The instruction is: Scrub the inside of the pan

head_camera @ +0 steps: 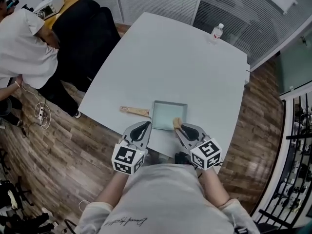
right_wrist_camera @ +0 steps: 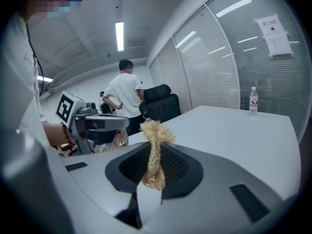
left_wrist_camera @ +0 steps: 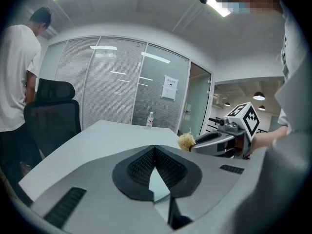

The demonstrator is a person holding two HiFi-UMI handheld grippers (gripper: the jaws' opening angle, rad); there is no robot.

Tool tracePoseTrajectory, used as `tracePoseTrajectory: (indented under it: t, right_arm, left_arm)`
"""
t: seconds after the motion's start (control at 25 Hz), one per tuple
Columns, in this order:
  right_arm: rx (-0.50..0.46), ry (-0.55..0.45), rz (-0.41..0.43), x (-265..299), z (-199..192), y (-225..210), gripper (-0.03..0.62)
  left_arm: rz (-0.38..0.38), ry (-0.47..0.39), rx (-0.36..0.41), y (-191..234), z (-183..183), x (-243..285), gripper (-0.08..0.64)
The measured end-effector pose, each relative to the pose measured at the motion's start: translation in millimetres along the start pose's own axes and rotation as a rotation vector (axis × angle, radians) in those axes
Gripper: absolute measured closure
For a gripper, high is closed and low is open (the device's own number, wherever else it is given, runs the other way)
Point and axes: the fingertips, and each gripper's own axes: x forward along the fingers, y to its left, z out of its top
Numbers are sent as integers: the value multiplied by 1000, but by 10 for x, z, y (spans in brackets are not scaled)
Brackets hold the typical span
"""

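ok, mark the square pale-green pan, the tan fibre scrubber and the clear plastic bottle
square pale-green pan (head_camera: 165, 117), head view, bare floor inside.
tan fibre scrubber (right_wrist_camera: 155, 152), right gripper view, middle of the strand between the jaws.
clear plastic bottle (head_camera: 217, 31), head view, body.

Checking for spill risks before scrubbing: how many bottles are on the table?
1. The bottle stands upright near the far edge of the table, well apart from the pan. None other shows, though the near edge is partly hidden.
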Motion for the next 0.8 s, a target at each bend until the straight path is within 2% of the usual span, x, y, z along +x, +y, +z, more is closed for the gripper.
tracePoseTrajectory:
  t: [0.36,0.56,0.8]
  right_arm:
    - [4,27,-37,233,33,-45,517]
    - [14,45,-58,325,-17,-87,517]
    - [26,66,-77,333,-72,-147,517]
  left_arm:
    - [-74,33,63,201,8,64,549]
    - [-90,61,81,353,-48,97,549]
    - [-111,82,60,444,-105,176,549]
